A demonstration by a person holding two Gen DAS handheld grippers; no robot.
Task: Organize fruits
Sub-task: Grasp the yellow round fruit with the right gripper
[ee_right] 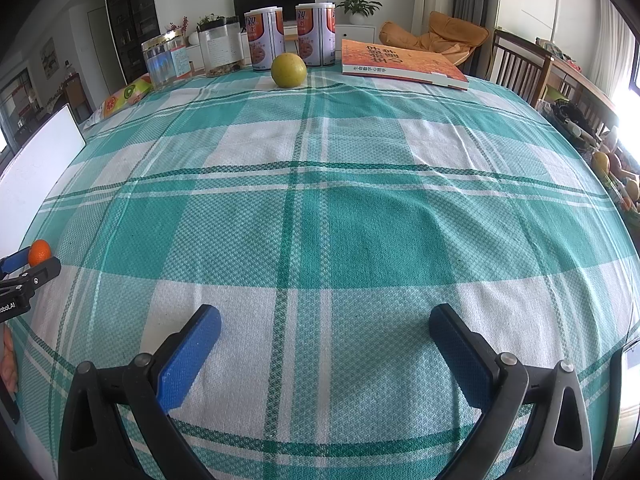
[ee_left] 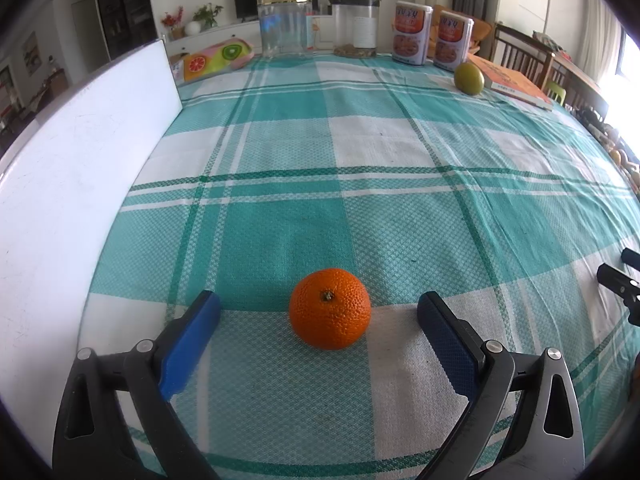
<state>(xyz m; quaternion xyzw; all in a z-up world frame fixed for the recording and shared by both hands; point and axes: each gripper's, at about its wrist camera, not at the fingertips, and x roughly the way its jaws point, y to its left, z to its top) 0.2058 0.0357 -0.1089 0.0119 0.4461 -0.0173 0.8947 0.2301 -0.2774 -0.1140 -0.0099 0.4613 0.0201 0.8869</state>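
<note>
On the checked bench (ee_left: 400, 152) the orange (ee_left: 330, 308) sits free between the wide-open left gripper (ee_left: 319, 312), so back straight off, leaving the empty, open right gripper (ee_right: 325, 330) for the far green fruit (ee_right: 289, 70).

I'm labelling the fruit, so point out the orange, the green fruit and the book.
orange (ee_left: 330, 309), left wrist view, front of its peel just below the stem.
green fruit (ee_right: 289, 70), right wrist view, middle of its skin.
book (ee_right: 400, 60), right wrist view, middle of its orange cover.
</note>
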